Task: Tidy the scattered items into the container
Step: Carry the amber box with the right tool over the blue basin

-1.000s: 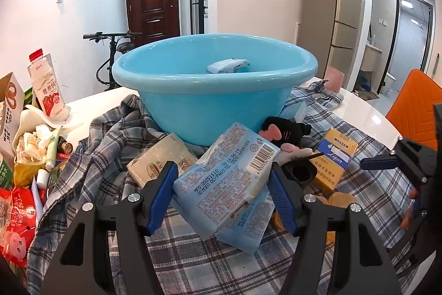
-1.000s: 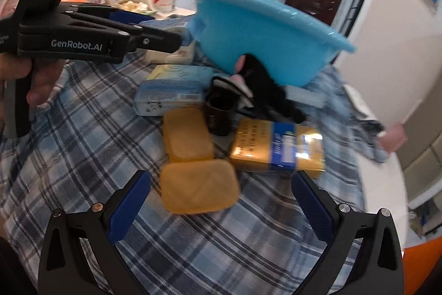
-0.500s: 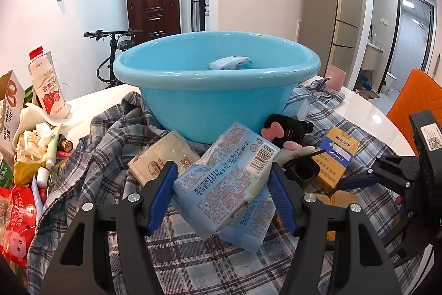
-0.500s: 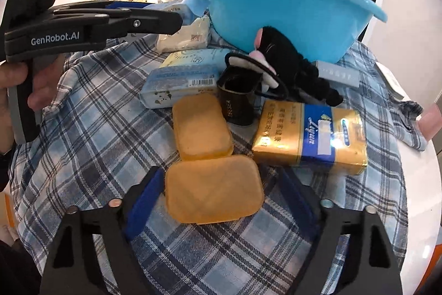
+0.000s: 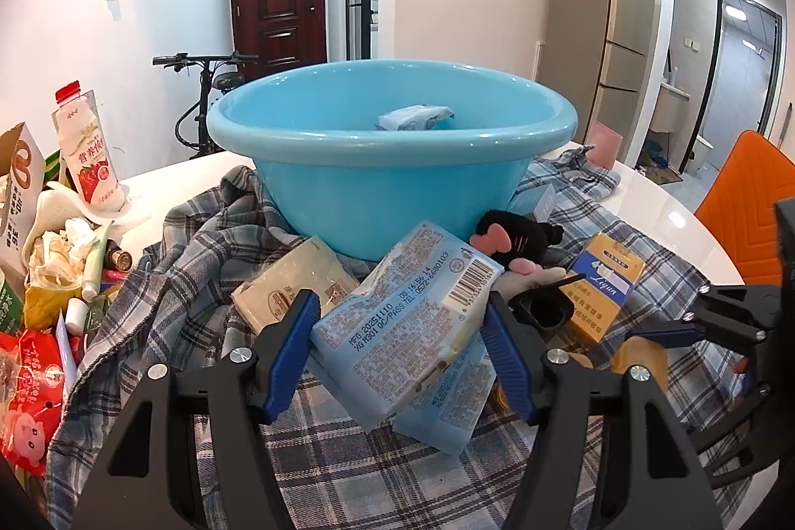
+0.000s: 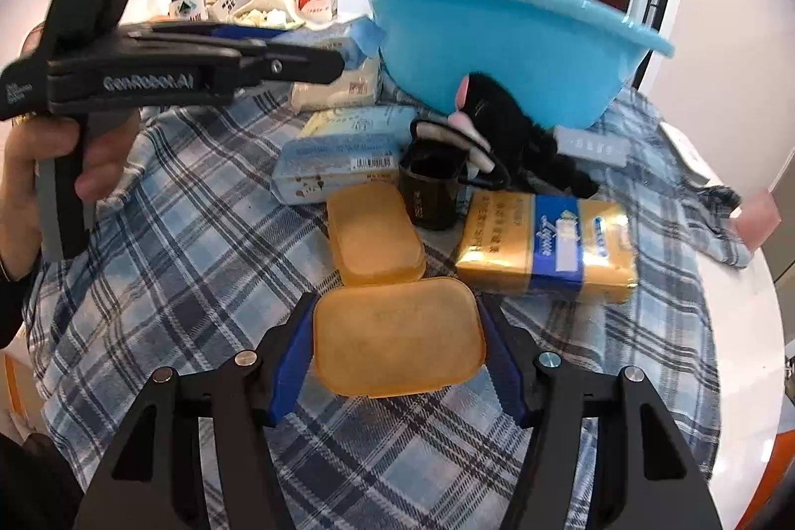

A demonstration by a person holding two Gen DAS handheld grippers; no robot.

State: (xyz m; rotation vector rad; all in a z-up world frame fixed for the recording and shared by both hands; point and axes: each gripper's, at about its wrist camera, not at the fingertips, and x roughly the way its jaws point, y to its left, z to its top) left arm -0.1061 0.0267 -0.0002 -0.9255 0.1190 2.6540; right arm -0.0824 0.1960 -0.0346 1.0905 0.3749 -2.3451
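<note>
Left gripper (image 5: 397, 351) fingers pinch blue packet (image 5: 402, 326); right gripper (image 6: 397, 356) fingers, angled down, just closed onto amber lid (image 6: 397, 336).

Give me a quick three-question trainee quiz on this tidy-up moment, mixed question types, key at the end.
1. True or false: the blue basin holds nothing yet.
2. What is the left gripper clamped on?
3. The right gripper's jaws have just been closing. Between them is: A) the gold tissue pack, B) the nearer orange soap box, C) the black plush toy.

Key:
1. False: a wrapped packet already lies inside.
2. A pale blue wipes pack.
3. B; its pads sit against the box's two short sides.
</note>
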